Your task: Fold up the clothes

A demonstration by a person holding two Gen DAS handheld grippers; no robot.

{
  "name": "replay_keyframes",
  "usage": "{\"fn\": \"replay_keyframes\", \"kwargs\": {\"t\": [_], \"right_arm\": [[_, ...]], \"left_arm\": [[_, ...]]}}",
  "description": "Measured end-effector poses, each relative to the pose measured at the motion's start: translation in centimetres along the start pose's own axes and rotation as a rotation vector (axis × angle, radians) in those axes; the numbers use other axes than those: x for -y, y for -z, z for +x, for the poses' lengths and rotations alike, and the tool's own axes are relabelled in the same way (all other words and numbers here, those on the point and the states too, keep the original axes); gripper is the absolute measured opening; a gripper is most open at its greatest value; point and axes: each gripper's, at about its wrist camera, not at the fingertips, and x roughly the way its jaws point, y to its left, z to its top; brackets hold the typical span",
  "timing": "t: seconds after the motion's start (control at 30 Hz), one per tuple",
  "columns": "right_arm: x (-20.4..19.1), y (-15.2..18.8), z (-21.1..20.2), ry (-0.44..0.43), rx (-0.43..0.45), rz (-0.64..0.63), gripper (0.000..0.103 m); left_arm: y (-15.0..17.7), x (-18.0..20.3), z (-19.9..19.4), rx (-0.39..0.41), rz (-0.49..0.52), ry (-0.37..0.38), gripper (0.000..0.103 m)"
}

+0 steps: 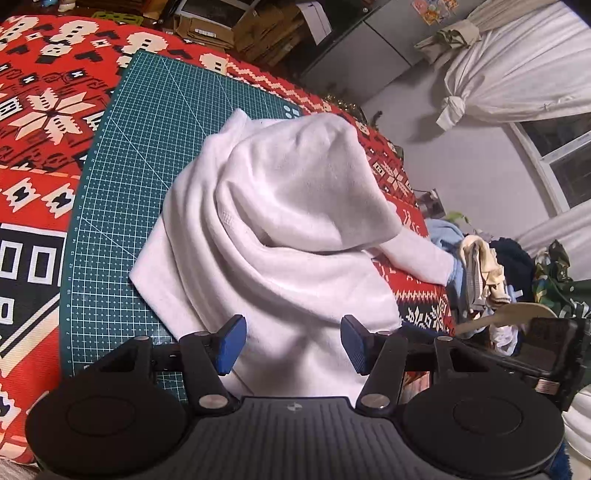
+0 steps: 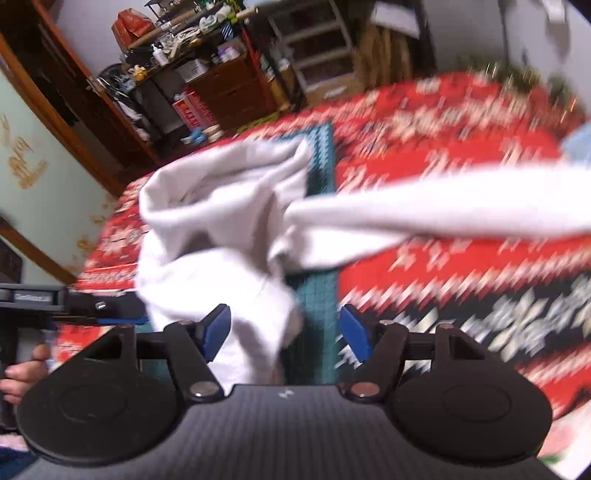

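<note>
A white long-sleeved garment (image 1: 280, 221) lies bunched and rumpled on the green cutting mat (image 1: 147, 155). One sleeve (image 1: 421, 254) trails right, off the mat. My left gripper (image 1: 291, 343) is open, its blue pads either side of the garment's near edge, gripping nothing. In the blurred right wrist view the same white garment (image 2: 221, 221) sits heaped ahead, a sleeve (image 2: 443, 210) stretched to the right. My right gripper (image 2: 284, 336) is open over the garment's near fold and the mat (image 2: 317, 295). The left gripper's body (image 2: 37, 299) and a hand (image 2: 22, 373) show at the left edge.
A red patterned cloth (image 1: 44, 110) covers the table. A pile of other clothes (image 1: 491, 273) lies at its right end, with a wooden hanger (image 1: 509, 314) near it. Cardboard boxes (image 1: 236, 26) and a curtain (image 1: 517, 66) stand beyond. Shelves and a dresser (image 2: 221, 77) stand behind.
</note>
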Motion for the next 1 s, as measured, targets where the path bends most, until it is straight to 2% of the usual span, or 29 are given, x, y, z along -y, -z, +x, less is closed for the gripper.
{"fn": "replay_keyframes", "kwargs": {"t": [0.07, 0.13, 0.17, 0.2, 0.33, 0.47, 0.5, 0.7, 0.77, 0.83, 1.0], "right_arm": [[0.4, 0.8, 1.1, -0.058, -0.027, 0.045, 0.069], [-0.1, 0.9, 2.1, -0.080, -0.029, 0.053, 0.058], [-0.6, 0.7, 2.5, -0.079, -0.034, 0.045, 0.039], [-1.1, 0.5, 2.8, -0.076, -0.037, 0.034, 0.027], [-4.5, -0.4, 2.5, -0.083, 0.004, -0.105, 0.025], [-8.3, -2.4, 2.0, -0.142, 0.049, -0.214, 0.024], [-9.2, -2.8, 2.1, -0.166, 0.052, -0.231, 0.009], [-15.8, -2.9, 3.4, -0.263, 0.066, -0.397, 0.007], [-17.9, -2.6, 3.4, -0.310, 0.055, -0.444, 0.007], [-19.5, -2.1, 3.4, -0.308, 0.061, -0.475, 0.008], [-17.7, -2.0, 3.5, -0.315, 0.005, -0.395, 0.014]], "left_arm": [[0.2, 0.1, -0.2, 0.002, 0.000, -0.001, 0.055], [0.3, -0.1, -0.6, 0.009, -0.007, -0.005, 0.056], [0.3, -0.2, -0.8, 0.014, -0.011, -0.008, 0.056], [0.3, -0.4, -1.0, 0.018, -0.015, -0.012, 0.056], [0.4, -1.1, -2.3, 0.045, -0.035, -0.020, 0.055], [0.5, -2.0, -4.5, 0.093, -0.067, -0.014, 0.055], [0.5, -2.2, -5.2, 0.110, -0.076, -0.012, 0.055], [1.2, -2.6, -9.1, 0.202, -0.072, 0.006, 0.056], [1.5, -2.7, -9.6, 0.217, -0.064, -0.016, 0.057], [1.8, -3.1, -9.5, 0.206, -0.074, -0.022, 0.057], [2.0, -2.6, -8.3, 0.166, -0.029, -0.025, 0.057]]}}
